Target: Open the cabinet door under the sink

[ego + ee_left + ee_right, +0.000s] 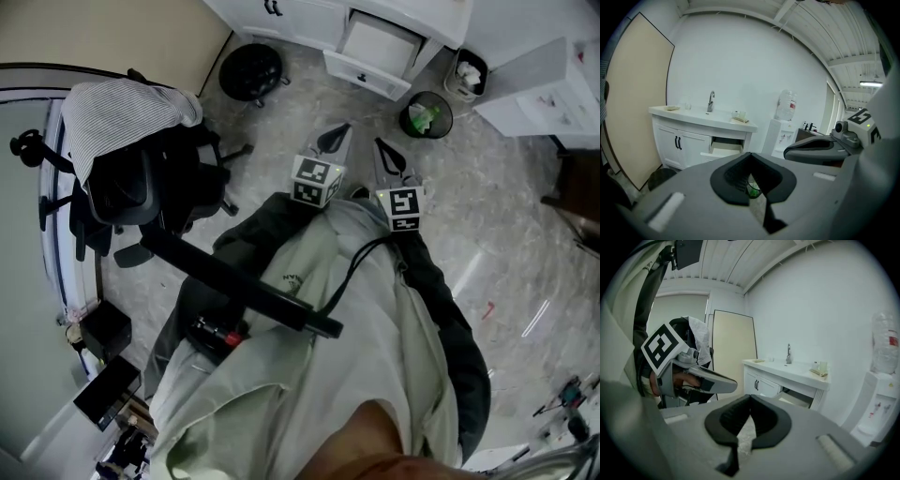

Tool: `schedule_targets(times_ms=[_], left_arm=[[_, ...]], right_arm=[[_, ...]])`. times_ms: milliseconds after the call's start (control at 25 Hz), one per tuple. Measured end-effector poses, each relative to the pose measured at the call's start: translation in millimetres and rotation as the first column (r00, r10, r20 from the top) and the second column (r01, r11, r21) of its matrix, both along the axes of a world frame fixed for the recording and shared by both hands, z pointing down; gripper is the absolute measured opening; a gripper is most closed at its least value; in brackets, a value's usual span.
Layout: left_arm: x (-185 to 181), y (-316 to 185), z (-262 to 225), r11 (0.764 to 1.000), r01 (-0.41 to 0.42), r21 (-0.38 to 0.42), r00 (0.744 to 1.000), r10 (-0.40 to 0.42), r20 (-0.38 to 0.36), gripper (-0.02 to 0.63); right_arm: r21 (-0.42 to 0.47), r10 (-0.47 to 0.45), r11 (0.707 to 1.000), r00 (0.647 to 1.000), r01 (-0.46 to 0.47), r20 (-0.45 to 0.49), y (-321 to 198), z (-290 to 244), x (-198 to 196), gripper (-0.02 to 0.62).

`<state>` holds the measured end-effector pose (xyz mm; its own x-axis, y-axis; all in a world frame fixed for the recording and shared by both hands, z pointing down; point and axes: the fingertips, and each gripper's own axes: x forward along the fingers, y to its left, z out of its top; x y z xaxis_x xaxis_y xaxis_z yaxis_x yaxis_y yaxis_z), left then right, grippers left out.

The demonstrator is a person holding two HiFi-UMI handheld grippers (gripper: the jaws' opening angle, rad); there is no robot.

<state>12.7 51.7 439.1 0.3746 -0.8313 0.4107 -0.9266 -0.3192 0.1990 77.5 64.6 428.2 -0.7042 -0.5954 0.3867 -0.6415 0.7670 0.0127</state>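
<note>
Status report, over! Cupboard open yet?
Left gripper, right gripper: jaws shut, empty. Cabinet doors closed, not reached. Black round thing on floor before them.

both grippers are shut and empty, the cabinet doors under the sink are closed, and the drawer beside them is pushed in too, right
Not quite. The drawer is pulled out, as the left gripper view shows. The rest holds: the cabinet doors are closed, and the left gripper and right gripper are shut and empty.
</note>
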Motion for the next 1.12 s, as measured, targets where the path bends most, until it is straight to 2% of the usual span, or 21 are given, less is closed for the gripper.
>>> schedule_targets(times_ms=[1120], left_arm=[[-33.0,13.8,5.5,1.000,-0.029,-0.010,0.999,0.029,-0.021,0.007]], right_arm=[[-0.026,0.051,0.998,0.997,-0.053,-0.062,17.2,13.6,-28.3,0.002]])
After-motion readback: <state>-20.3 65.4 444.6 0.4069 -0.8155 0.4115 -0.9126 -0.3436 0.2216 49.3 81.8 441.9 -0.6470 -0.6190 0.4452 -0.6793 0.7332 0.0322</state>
